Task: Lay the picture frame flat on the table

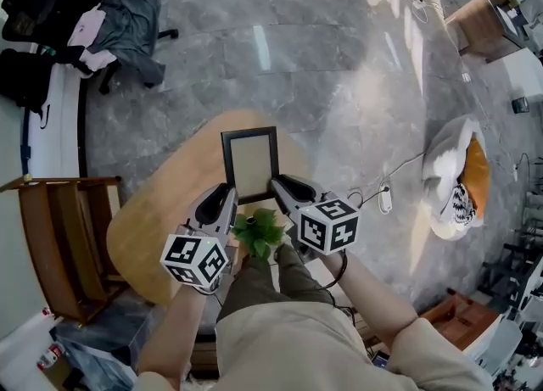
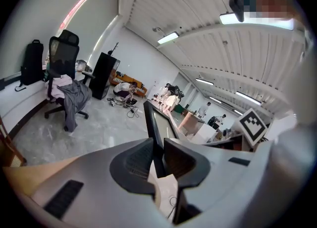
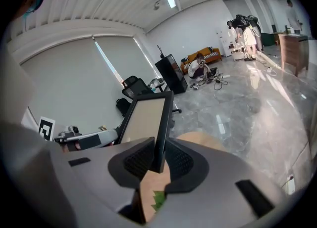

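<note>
A black picture frame (image 1: 250, 164) with a plain beige panel is held up over the round wooden table (image 1: 157, 211), its face toward the head camera. My left gripper (image 1: 228, 193) is shut on its lower left edge and my right gripper (image 1: 279, 186) on its lower right edge. In the left gripper view the picture frame (image 2: 154, 118) shows edge-on, pinched by the left gripper (image 2: 157, 149). In the right gripper view the picture frame (image 3: 146, 117) stands tilted, its right edge clamped by the right gripper (image 3: 159, 154).
A small green plant (image 1: 259, 231) sits on the table just below the frame, between my grippers. A wooden shelf (image 1: 72, 232) stands left of the table. An office chair with clothes (image 1: 127, 20) is far left; a bag (image 1: 458, 179) and power strip (image 1: 384, 199) lie right.
</note>
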Motion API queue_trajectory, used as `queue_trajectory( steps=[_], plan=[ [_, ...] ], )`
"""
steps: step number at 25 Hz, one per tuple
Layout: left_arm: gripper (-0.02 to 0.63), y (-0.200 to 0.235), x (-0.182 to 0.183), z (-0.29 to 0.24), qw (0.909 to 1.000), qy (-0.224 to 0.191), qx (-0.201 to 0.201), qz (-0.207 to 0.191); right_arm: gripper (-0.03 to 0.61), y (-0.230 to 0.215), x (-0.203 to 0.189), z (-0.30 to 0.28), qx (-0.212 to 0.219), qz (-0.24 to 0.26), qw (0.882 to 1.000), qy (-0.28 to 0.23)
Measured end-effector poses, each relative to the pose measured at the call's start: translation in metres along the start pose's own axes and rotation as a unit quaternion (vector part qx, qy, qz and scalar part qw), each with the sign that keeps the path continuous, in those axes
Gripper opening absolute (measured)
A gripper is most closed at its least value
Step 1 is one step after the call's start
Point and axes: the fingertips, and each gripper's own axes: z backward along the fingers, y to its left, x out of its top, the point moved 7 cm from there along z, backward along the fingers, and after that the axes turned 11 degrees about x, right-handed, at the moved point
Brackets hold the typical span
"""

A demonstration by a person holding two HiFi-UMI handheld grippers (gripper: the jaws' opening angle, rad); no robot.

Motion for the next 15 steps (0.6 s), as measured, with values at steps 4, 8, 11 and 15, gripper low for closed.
queue_trajectory(
  steps=[4,8,11,15],
  plan=[
    [0.066,0.015,-0.027,-0.028,0.9996,0.022,0.003,0.016,0.051,-0.032,-0.023,-0.022,-0.005,-0.030,0.999,0.021],
    [0.067,0.031,-0.054,-0.055,0.9986,0.051,0.000,0.012,0.051,-0.059,-0.046,-0.041,-0.014,-0.051,0.998,0.041],
    [0.067,0.046,-0.073,-0.077,0.9969,0.078,0.000,0.010,0.052,-0.081,-0.061,-0.059,-0.018,-0.065,0.996,0.060],
    [0.067,0.067,-0.103,-0.101,0.9938,0.111,0.005,0.013,0.052,-0.106,-0.084,-0.085,-0.025,-0.075,0.993,0.092]
  ],
)
